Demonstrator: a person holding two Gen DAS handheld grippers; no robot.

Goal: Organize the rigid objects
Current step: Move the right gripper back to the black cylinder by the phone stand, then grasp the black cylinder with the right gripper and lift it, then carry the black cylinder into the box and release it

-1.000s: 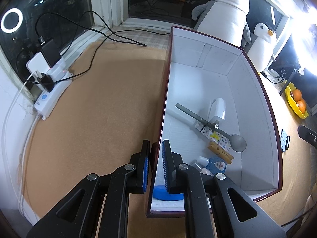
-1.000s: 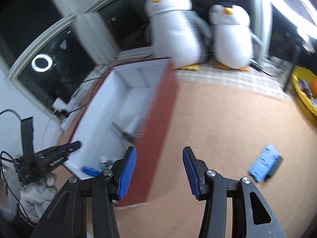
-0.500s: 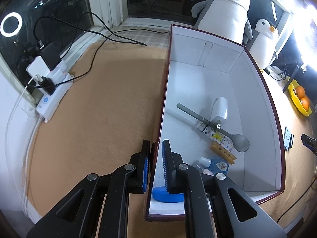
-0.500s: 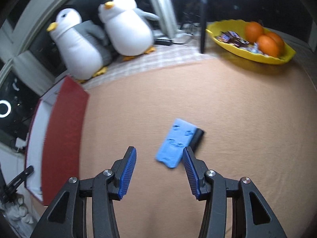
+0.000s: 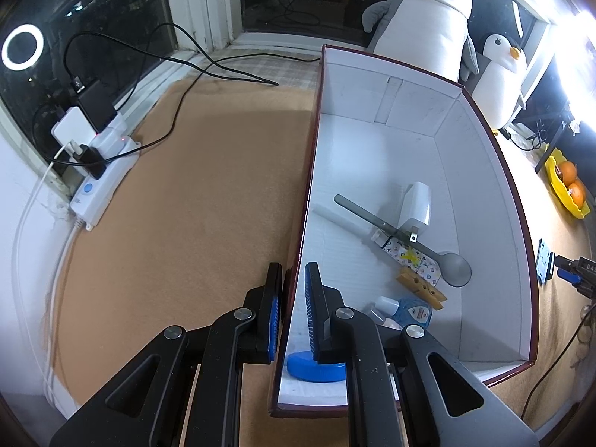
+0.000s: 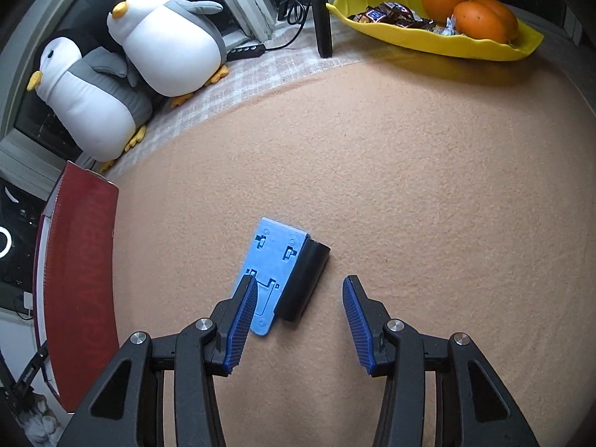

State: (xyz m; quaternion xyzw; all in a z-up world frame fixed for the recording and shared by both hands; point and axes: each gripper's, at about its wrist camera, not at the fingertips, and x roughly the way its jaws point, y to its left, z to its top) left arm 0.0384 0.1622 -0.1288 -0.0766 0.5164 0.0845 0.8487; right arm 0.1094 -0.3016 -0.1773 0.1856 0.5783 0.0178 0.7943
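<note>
You kept the left gripper [image 5: 290, 309] clenched on the near long wall of the dark-red cardboard box with white inside [image 5: 519, 223], probably to hold it steady. Inside lay already a grey spoon [image 5: 413, 242], a white charger [image 5: 416, 206], a wooden clothespin [image 5: 421, 287] etc. Your right gripper [image 6: 296, 320] was released, jaws wide, approx. over the blue plastic plate with a black block [image 6: 277, 268], which lay flat on the tan carpet [image 6: 409, 186] just beside the box. There was free room all around it, so the jaws could descend w/o obstacle.
</note>
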